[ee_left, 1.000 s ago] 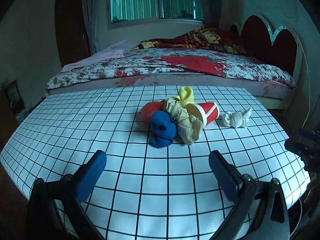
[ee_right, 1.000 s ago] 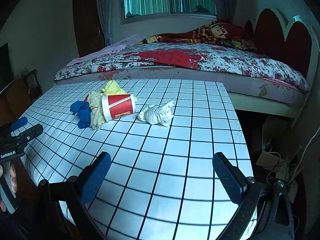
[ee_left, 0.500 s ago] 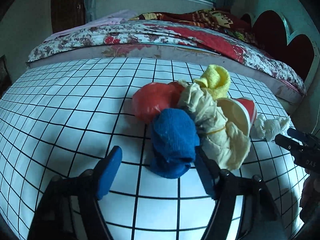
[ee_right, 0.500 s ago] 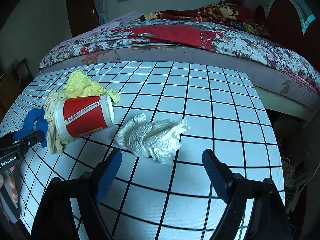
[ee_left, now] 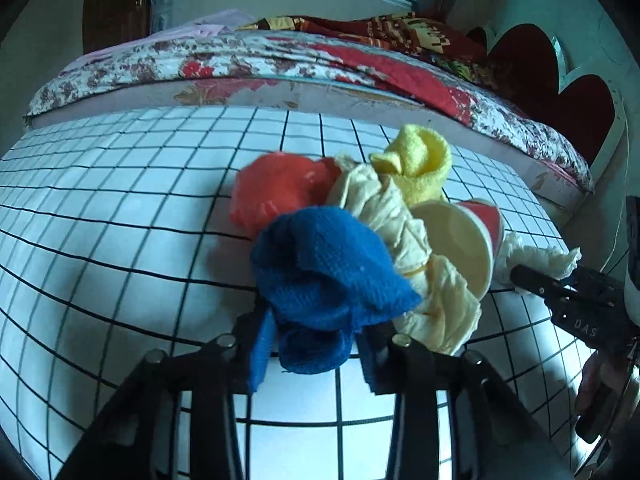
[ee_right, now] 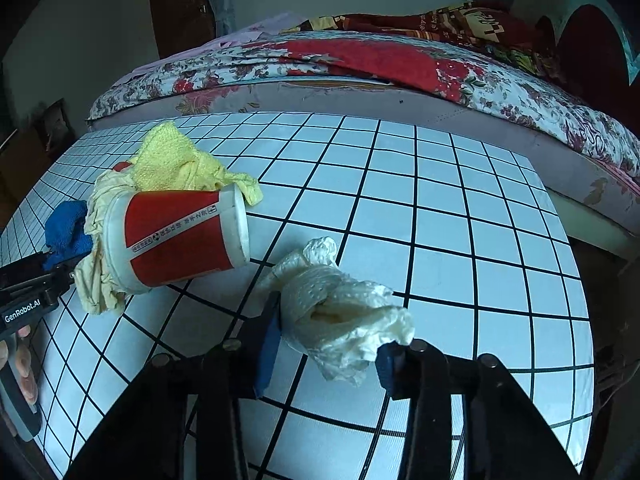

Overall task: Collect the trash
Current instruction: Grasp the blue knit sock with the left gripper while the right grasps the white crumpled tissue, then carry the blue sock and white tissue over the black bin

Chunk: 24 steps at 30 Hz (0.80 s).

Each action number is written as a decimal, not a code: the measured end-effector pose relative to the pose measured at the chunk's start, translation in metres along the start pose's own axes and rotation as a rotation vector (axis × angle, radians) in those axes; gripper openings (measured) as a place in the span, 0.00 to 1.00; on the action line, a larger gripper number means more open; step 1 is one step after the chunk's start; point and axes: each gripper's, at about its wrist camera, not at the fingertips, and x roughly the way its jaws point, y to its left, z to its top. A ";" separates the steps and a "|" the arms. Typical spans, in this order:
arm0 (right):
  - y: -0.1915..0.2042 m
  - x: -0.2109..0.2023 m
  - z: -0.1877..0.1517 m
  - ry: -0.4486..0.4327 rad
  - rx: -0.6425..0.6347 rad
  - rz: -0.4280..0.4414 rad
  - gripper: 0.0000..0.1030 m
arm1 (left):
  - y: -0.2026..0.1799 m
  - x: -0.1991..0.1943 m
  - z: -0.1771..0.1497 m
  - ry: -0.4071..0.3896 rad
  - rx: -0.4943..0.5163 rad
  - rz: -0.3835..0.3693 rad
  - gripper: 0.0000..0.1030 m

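A pile of trash lies on the checked table [ee_left: 120, 220]: a blue cloth [ee_left: 328, 272], an orange-red lump [ee_left: 276, 192], a cream rag [ee_left: 384, 208], a yellow cloth [ee_left: 420, 164] and a tipped red paper cup [ee_right: 176, 236]. My left gripper [ee_left: 314, 356] is closing, its blue pads against both sides of the blue cloth's lower fold. A crumpled white tissue [ee_right: 340, 312] lies just right of the cup. My right gripper [ee_right: 326, 352] is closing with the tissue between its pads, both touching it.
A bed [ee_right: 360, 60] with a flowered cover runs along the table's far edge, its dark red headboard [ee_left: 560, 92] at the right. The table's right edge [ee_right: 576, 300] drops off to the floor. A hand [ee_right: 20, 364] shows at the left of the right wrist view.
Both grippers came forward and down to the pile, then narrowed from wide open. The left now has the blue cloth between its pads and the right has the white tissue.
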 end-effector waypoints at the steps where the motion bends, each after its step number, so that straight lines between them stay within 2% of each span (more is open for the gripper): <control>1: 0.000 -0.004 -0.002 -0.007 -0.002 -0.005 0.40 | 0.002 -0.005 0.000 -0.011 0.001 0.013 0.36; 8: -0.002 -0.039 -0.023 -0.053 -0.004 -0.030 0.40 | 0.005 -0.034 -0.015 -0.043 0.025 0.031 0.35; 14: -0.009 -0.074 -0.040 -0.089 0.015 -0.047 0.40 | -0.026 -0.056 -0.032 -0.076 0.122 0.043 0.35; 24: -0.013 -0.143 -0.061 -0.188 0.020 -0.079 0.40 | -0.071 -0.102 -0.055 -0.180 0.191 0.034 0.35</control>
